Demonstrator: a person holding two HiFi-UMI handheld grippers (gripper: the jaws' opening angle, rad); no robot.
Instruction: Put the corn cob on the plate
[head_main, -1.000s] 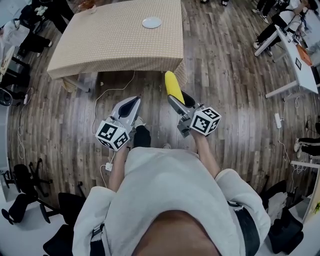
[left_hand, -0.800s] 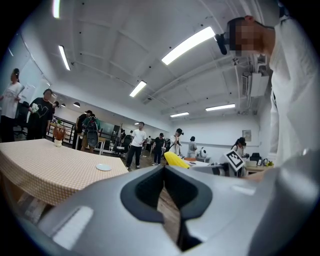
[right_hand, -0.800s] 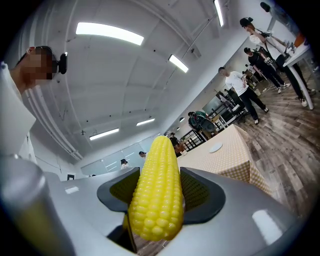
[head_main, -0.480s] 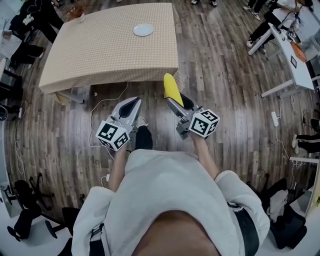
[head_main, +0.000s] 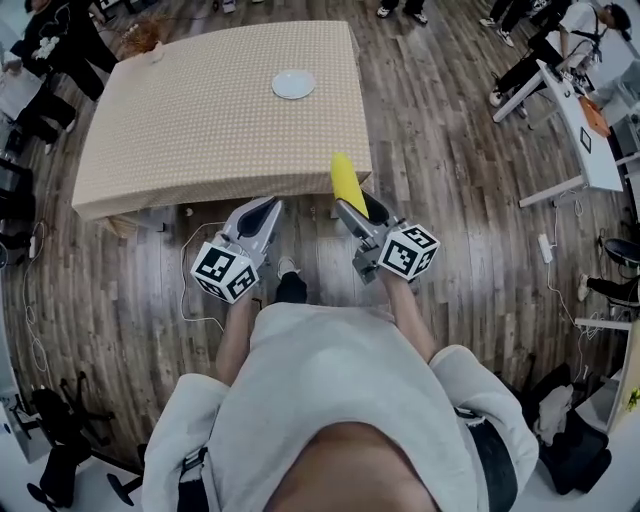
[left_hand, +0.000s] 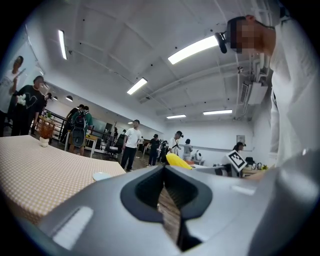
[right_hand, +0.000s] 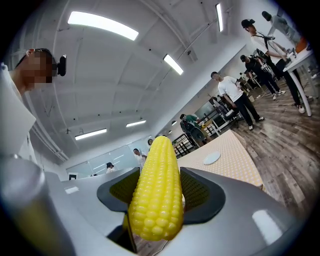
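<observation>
One corn cob (head_main: 347, 183) in right tongs (head_main: 355, 206), by table (head_main: 200, 110) edge.

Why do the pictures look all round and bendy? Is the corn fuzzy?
Head view: the wide lens bends the table edges and floor planks. Right gripper view: dark round rim, corn cob sharp in the right tool. Left gripper view: same rim, ceiling light glares white.
</observation>
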